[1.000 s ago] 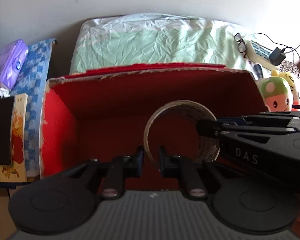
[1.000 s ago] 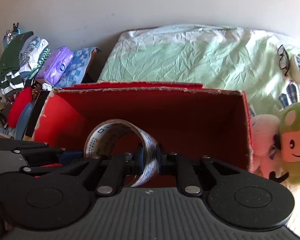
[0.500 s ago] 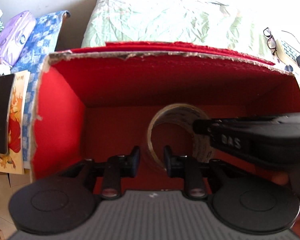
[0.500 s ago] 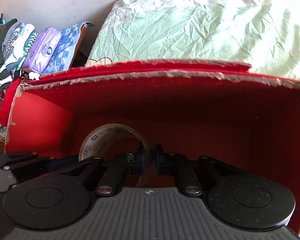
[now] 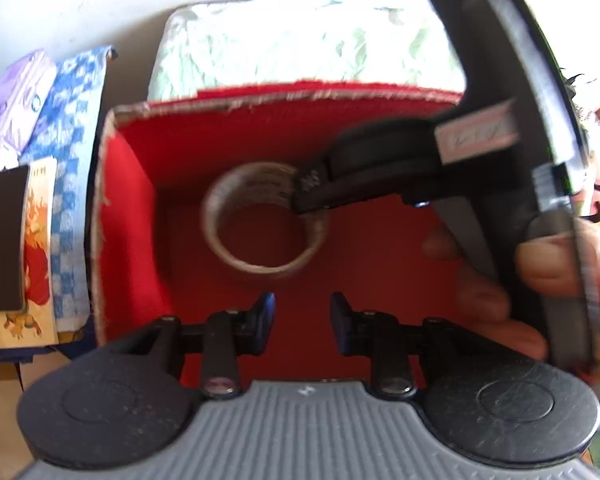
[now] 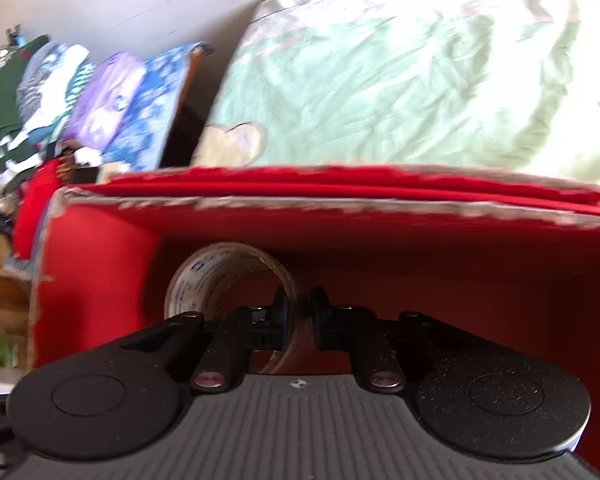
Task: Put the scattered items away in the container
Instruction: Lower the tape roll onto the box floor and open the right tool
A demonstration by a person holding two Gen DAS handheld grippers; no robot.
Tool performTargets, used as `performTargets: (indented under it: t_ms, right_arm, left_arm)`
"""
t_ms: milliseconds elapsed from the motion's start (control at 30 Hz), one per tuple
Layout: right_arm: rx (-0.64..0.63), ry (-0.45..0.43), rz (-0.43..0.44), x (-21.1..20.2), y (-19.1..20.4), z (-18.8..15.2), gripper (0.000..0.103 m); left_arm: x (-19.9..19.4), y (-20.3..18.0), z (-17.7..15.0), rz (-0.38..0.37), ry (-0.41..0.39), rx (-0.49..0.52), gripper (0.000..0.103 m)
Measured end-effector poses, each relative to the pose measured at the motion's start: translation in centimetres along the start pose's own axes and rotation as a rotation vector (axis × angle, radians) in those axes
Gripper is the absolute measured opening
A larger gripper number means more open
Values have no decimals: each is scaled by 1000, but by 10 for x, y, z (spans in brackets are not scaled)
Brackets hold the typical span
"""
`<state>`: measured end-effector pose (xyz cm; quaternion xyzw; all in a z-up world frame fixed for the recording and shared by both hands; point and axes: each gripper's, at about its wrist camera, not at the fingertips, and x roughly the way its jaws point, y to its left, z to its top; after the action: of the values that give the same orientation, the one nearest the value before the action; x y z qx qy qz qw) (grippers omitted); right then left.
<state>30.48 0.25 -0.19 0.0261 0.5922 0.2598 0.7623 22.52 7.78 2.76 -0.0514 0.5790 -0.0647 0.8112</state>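
Your right gripper [image 6: 299, 316] pinches the wall of the tape roll [image 5: 265, 220] inside the red box [image 5: 128, 216]. Your left gripper [image 5: 302, 322] is spread, empty, just before the roll.

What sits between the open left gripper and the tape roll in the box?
Nothing: the left wrist view shows only bare red box floor between the left gripper and the tape roll.

Red box [image 5: 132, 200], tan tape roll [image 5: 260, 256], pale green quilt [image 6: 420, 80], blue-checked cloth [image 5: 72, 152]
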Motion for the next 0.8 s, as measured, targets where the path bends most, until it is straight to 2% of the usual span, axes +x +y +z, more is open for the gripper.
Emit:
performTargets:
  t_ms: [67,167,267,567,800]
  right_arm:
    - [20,21,42,5,3,0,16]
    - [15,21,93,9,9,1,20]
    - [25,44,174,13,10,2,32]
    - [31,30,227,9,6,4,32]
    - [-20,-10,186,-3,6,0,32]
  left_arm:
    - [8,2,1,-4,17,-24,25]
    - [18,8,2,31,24,-54,24]
    - [24,17,3,29,44,-98,24]
    - [27,12,6,69,53,-113,23]
    - [28,3,7,130,47,-106,24]
